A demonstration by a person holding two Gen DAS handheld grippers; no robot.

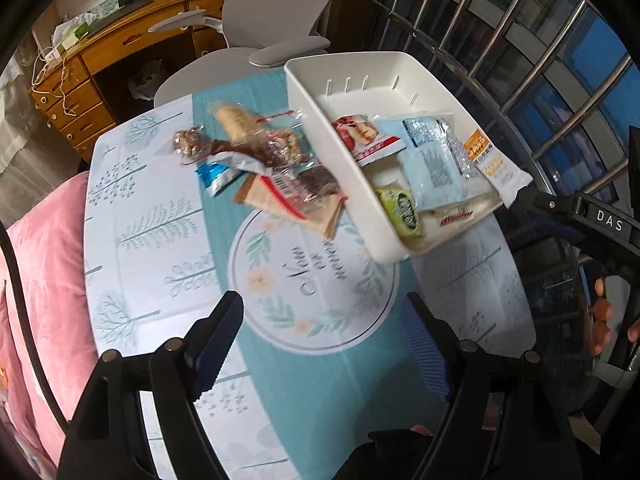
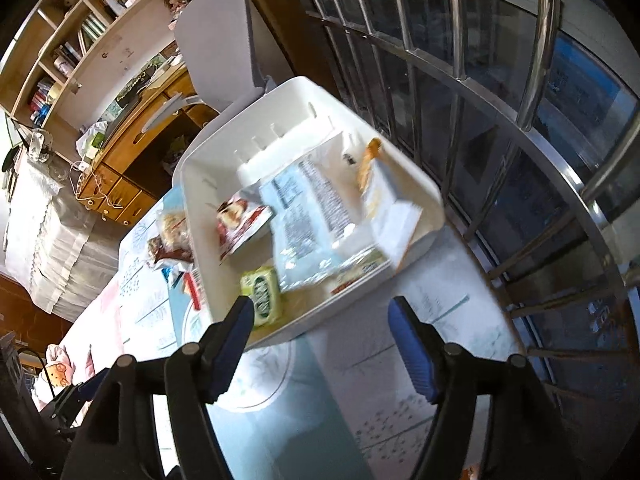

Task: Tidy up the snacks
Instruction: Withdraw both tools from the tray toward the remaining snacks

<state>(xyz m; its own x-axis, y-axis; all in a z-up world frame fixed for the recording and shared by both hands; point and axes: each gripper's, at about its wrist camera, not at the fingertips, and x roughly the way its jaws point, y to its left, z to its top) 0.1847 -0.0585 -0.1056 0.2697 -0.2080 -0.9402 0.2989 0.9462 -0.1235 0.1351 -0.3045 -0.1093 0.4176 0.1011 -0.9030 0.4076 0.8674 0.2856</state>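
Observation:
A white bin [image 1: 320,120] [image 2: 200,208] stands on the patterned table and holds several snack packets: a red one [image 1: 366,136] [image 2: 240,220], pale blue ones [image 1: 434,164] [image 2: 308,216], a green one [image 1: 402,210] [image 2: 264,296] and an orange-white one [image 1: 494,164] [image 2: 384,200]. A loose pile of snacks [image 1: 264,156] [image 2: 172,240] lies on the table left of the bin. My left gripper [image 1: 324,336] is open and empty above the table's round print. My right gripper [image 2: 320,332] is open and empty just before the bin's near edge; it also shows in the left wrist view [image 1: 580,216].
A grey office chair [image 1: 276,12] [image 2: 224,44] stands behind the table. A wooden desk [image 1: 120,56] is at the back left. A pink cover [image 1: 36,280] lies left of the table. A barred window [image 1: 540,60] [image 2: 520,120] runs along the right side.

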